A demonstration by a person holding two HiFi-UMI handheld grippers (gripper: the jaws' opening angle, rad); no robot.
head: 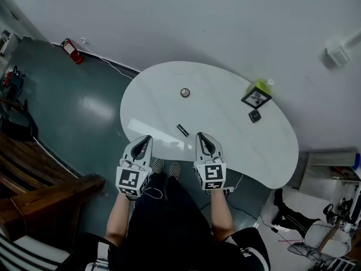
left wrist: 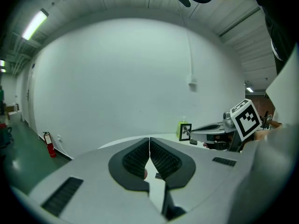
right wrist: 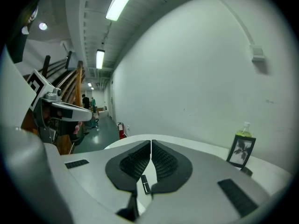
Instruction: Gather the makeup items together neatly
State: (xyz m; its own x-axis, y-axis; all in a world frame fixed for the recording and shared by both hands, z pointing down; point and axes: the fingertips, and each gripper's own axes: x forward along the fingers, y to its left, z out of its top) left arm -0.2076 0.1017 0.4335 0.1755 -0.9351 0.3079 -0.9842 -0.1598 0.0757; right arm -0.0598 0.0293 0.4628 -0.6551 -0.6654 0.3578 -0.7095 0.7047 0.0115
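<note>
Two grippers: they are held side by side over the near edge of the table, one in each hand, and both point toward the far side.
Left gripper [left wrist: 149, 140]: the jaws are closed together, the ribbed pads meet, and nothing is between them.
Right gripper [right wrist: 151, 143]: the jaws are also pressed together and grip nothing.
Marker cube [head: 131, 180]: each gripper carries one, and the faces show black-and-white square patterns.
Table [head: 237, 145]: it is white and glossy, with a rounded bean-like shape.
Black tube [head: 182, 130]: it lies flat near the front edge, a little beyond the two gripper tips and between them, touching neither. In the right gripper view it shows on the table through the gap below the closed pads.
Round compact [head: 185, 92]: it lies near the middle of the table, beyond the tube and well apart from it.
Small dark case [head: 255, 116]: it lies at the right side of the table, just beside the picture frame.
Picture frame [head: 256, 98]: it stands upright, has a black border, and holds a black-and-white picture of a plant.
Green bottle [head: 261, 86]: it stands just behind the frame, and its print is too small to read.
Fire extinguisher [head: 71, 51]: it is red and stands on the green floor by the wall, at the far left.
</note>
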